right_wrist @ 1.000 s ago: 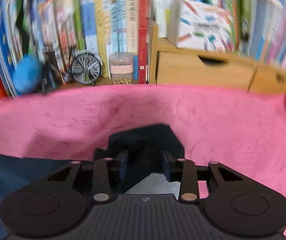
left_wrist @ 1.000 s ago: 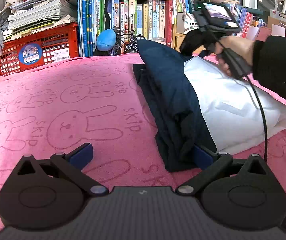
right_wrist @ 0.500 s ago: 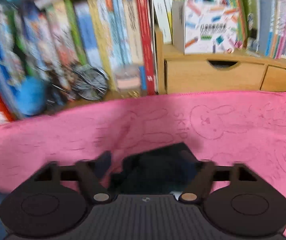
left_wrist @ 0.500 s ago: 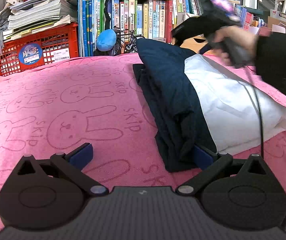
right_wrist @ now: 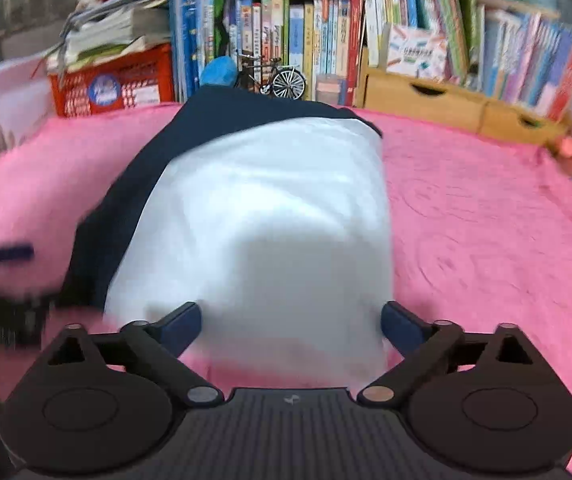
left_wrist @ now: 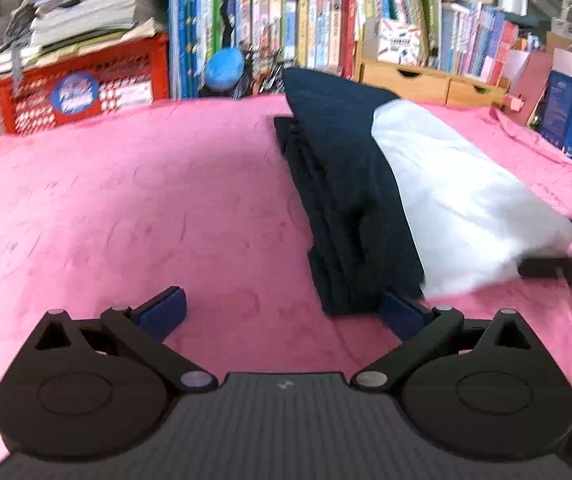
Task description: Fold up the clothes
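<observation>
Navy-white folded garment [left_wrist: 386, 200] on pink towel [left_wrist: 126, 208]; long axis toward bookshelf [left_wrist: 306, 32]

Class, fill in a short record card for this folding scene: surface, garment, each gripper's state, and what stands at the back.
surface: pink blanket printed with faint shapes
garment: folded navy and white garment, lying flat on the blanket
left gripper: open, holds nothing, its right finger beside the garment's near navy edge
right gripper: open, over the garment's near white end
background: books, red crate, wooden drawers, model bicycle
</observation>
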`<state>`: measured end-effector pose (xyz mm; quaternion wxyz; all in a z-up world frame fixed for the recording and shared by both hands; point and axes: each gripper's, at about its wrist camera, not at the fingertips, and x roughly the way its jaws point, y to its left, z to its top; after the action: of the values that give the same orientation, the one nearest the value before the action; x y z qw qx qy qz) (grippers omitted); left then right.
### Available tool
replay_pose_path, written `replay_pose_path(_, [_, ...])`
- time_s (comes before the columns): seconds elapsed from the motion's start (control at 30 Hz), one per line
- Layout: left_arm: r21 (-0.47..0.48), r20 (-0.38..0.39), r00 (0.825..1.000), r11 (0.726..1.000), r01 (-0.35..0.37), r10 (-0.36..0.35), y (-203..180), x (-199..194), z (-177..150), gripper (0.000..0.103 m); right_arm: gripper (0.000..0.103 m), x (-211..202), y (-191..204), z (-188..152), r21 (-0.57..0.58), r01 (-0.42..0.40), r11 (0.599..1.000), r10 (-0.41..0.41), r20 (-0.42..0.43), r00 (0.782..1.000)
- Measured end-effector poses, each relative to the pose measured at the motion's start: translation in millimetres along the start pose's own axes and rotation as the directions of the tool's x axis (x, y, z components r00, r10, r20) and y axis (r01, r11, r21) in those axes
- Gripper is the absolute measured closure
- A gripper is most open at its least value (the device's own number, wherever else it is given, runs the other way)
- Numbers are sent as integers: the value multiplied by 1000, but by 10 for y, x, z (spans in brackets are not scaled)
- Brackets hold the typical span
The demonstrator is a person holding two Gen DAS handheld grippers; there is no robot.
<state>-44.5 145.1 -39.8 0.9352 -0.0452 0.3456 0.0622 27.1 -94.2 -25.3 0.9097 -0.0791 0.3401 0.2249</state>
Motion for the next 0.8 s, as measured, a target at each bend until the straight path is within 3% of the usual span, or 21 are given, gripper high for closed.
replay_pose_path(0.13, [-37,-41,998,998,48,-49,-160,-288,-50,0,3,-368,95,-367,10,38,999,-38,39,999])
replay_pose_path(0.3, [57,-51,998,998,-30,33,-526,-671,-195,0,0,-827,209,-813,23,84,996,-86,89,992])
replay_pose_path(0.43, [49,-53,998,999,-24,27,-655,-854,-220,0,0,-1148,212,-948,4,103,995,-102,153,983])
replay_pose_path(0.67, [57,-27,999,998,-40,42,-753,-799,-197,0,0,-1090,38,-973,91,103,991,-119,186,975])
replay_pose_path(0.8, [51,-20,998,997,-59,60,-777,-827,-238,0,0,-1032,60,-1018,93,75,993,-90,166,982])
